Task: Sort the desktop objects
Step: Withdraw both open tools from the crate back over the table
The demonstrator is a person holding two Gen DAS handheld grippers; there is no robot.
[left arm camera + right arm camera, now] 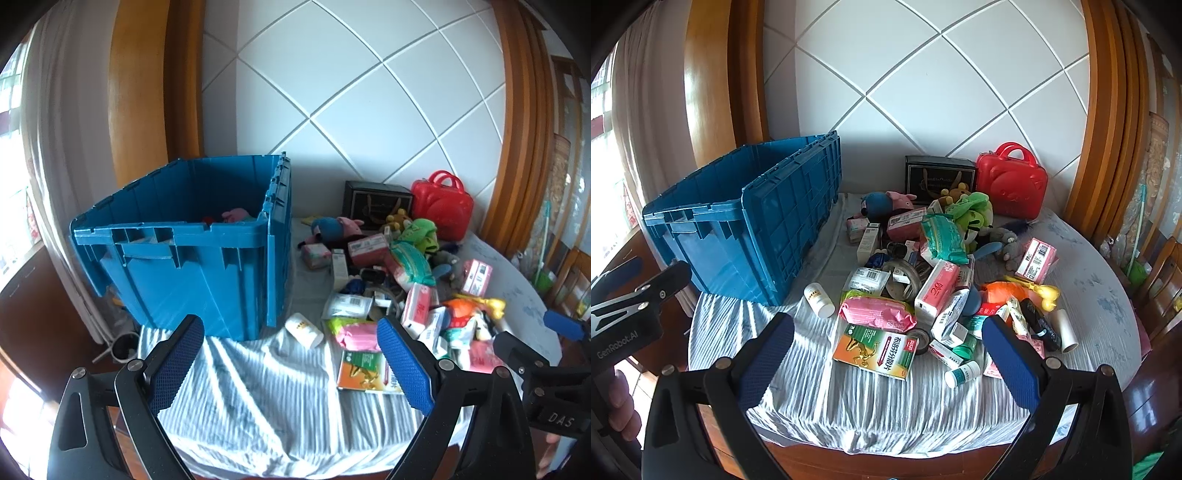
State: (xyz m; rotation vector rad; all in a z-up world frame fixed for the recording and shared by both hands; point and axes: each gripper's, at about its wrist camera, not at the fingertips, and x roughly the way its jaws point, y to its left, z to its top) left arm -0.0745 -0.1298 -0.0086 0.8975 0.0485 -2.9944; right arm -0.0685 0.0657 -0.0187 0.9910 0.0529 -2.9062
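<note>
A big blue crate (pixel 192 251) (pixel 746 225) stands at the table's left, with a pink plush (pixel 236 215) inside. To its right lies a heap of boxes, packets, bottles and soft toys (pixel 942 266) (pixel 399 273). Nearest me are an orange-green medicine box (pixel 877 349) (pixel 364 371), a pink wipes packet (pixel 877 312) (pixel 356 334) and a white bottle (pixel 819 299) (pixel 303 329). My left gripper (pixel 290 365) hovers open over the striped cloth, holding nothing. My right gripper (pixel 890 362) is open and empty too, above the medicine box at the front edge.
A red carry case (pixel 1010 186) (pixel 442 205) and a black box (pixel 938 178) (pixel 375 201) stand against the tiled wall. The striped cloth (pixel 886 410) overhangs the table's front edge. Wooden chairs (pixel 1160 280) are at the right, a curtain (pixel 650 122) behind the crate.
</note>
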